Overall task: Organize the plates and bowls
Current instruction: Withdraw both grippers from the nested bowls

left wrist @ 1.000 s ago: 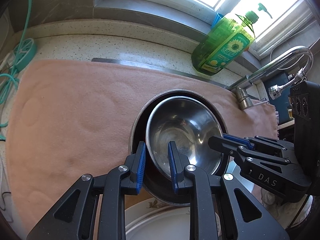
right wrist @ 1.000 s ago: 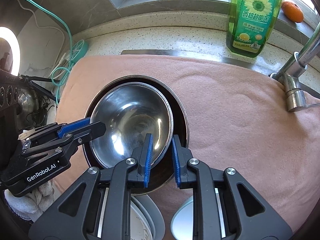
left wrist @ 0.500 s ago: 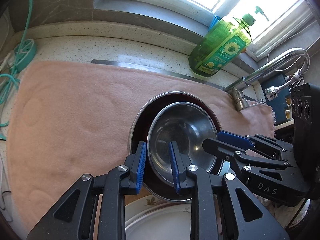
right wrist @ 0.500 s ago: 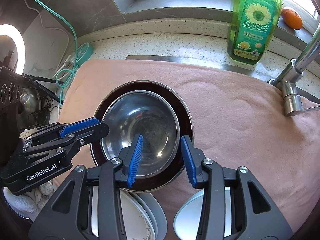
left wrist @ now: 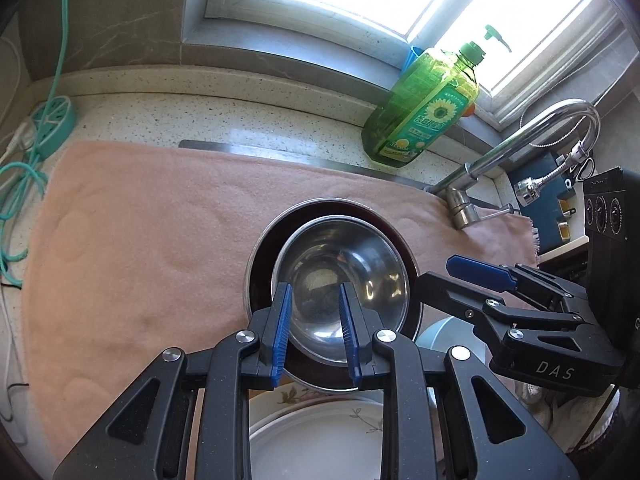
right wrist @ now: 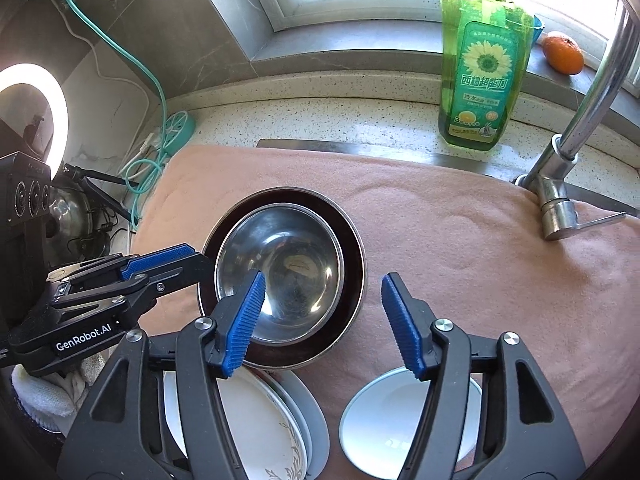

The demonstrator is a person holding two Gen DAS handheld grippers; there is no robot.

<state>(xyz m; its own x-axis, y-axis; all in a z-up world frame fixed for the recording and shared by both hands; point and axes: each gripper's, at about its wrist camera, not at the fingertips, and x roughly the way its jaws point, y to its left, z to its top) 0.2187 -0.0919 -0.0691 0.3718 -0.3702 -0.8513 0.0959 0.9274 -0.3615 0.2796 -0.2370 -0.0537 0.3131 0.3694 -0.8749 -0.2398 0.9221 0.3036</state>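
A steel bowl sits nested inside a larger dark steel bowl on the pink towel. My left gripper hovers over the bowls' near-left rim. Its pads stand a narrow gap apart, and the rim no longer runs between them. My right gripper hangs above the near-right rim. Its jaws are opening wide and press on nothing. Close in front lie stacked white flowered plates and a pale bowl.
A green dish-soap bottle stands at the back by the window sill. The tap rises at the right, with an orange on the sill. A teal power strip and cords lie at the left. A ring light glows far left.
The right jaws let go of the steel bowl's rim and spread wide. The bowl settled level in the dark bowl. Both grippers rose and pulled back, and the left pads came off the rim.
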